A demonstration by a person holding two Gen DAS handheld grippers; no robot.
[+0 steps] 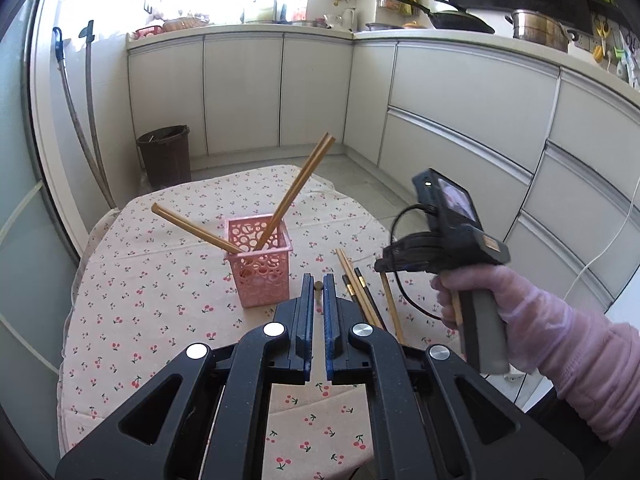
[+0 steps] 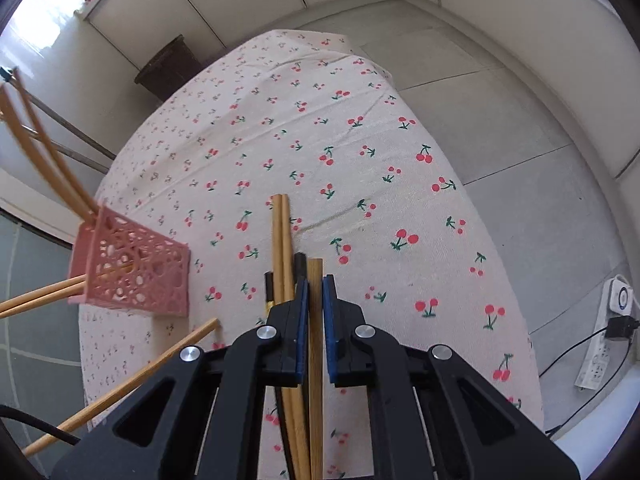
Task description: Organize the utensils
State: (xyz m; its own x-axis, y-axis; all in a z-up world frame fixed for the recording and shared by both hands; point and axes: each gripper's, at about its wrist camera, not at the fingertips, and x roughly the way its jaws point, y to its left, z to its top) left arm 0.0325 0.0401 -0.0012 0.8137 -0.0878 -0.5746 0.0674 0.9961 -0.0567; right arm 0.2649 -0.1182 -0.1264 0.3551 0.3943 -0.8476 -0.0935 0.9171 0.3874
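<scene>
A pink perforated basket point(image 1: 260, 266) stands on the cherry-print tablecloth point(image 1: 160, 280) and holds two pairs of wooden chopsticks point(image 1: 298, 190) leaning out. My left gripper point(image 1: 318, 280) hovers just right of the basket, its jaws nearly closed with nothing gripped. Loose wooden and black chopsticks point(image 1: 360, 288) lie on the cloth to its right. My right gripper point(image 2: 315, 280) is low over these, its jaws closed around one wooden chopstick point(image 2: 315, 320). Beside it lie more wooden chopsticks point(image 2: 280, 240) and black ones point(image 2: 269, 284). The basket point(image 2: 132, 272) is to the left.
A brown waste bin point(image 1: 166, 156) stands on the floor behind the table. White cabinets point(image 1: 460, 100) run along the back and right. A power strip point(image 2: 604, 340) with cable lies on the floor at right. Another wooden chopstick point(image 2: 132, 384) crosses the lower left of the right wrist view.
</scene>
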